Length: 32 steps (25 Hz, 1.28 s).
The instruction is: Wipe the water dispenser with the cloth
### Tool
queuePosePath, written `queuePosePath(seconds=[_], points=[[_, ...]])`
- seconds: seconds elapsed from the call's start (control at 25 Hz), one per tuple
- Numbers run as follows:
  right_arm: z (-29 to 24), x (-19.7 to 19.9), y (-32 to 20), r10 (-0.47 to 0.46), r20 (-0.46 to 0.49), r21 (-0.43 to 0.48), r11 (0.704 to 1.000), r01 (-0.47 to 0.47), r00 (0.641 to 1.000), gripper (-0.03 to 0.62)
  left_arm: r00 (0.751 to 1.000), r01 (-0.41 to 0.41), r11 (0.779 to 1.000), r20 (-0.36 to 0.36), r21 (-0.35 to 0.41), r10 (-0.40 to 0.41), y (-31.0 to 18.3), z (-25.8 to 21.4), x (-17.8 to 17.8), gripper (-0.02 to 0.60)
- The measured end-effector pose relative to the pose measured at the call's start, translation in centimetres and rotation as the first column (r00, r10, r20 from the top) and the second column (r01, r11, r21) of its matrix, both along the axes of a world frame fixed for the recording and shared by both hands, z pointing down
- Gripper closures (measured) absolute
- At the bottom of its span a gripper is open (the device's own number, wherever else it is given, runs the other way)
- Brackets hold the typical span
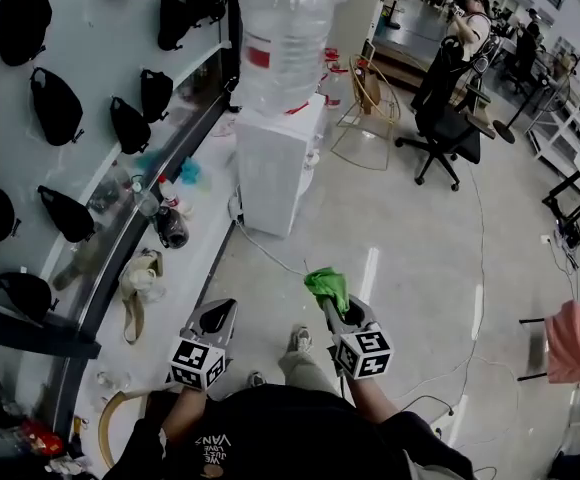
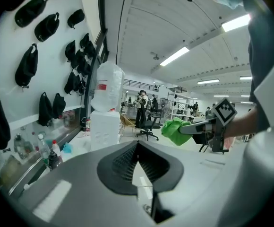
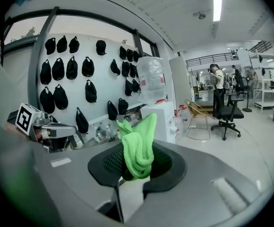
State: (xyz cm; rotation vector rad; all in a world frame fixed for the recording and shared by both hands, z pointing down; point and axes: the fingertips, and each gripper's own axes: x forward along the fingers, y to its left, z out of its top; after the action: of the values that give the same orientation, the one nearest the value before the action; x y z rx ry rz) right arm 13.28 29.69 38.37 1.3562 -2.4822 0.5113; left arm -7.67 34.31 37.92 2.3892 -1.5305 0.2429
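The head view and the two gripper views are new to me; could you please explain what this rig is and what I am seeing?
No robot is here: a person holds a two-jaw gripper in each hand. The head view looks down from a camera on the person's head; the other two come from cameras riding on the grippers, looking along their jaws. The left gripper is shut and holds nothing. The right gripper is shut on a green cloth. Ahead, on the floor, stands the white water dispenser with a large clear bottle on top; the cloth is not touching it. Beside it a ledge carries small bottles, and black bags hang on the wall.
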Motion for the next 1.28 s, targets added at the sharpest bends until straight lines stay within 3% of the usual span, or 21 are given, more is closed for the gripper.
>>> queuePosePath(seconds=[0.56,0.88,1.12,1.28], points=[[1.8,-3.7,-18.4,-0.231,-0.019,-0.009,0.973,0.23,0.973,0.503,0.976,0.217,0.976,0.016,0.029,-0.218,-14.5,-0.1,-2.4,0.58],[2.7,-3.9,-25.8,-0.316,0.002,-0.013,0.949,0.316,0.949,0.503,0.965,0.256,0.966,0.05,0.046,-0.258,-21.0,0.4,-0.1,0.58],[4.4,-5.4,-28.6,-0.336,0.002,-0.044,0.941,0.335,0.942,0.503,0.955,0.288,0.958,0.077,0.006,-0.287,-23.6,2.2,-1.9,0.579],[5.1,-7.3,-30.4,-0.317,-0.012,-0.054,0.947,0.316,0.948,0.503,0.97,0.234,0.972,0.064,0.005,-0.234,-26.6,2.9,-3.1,0.58]])
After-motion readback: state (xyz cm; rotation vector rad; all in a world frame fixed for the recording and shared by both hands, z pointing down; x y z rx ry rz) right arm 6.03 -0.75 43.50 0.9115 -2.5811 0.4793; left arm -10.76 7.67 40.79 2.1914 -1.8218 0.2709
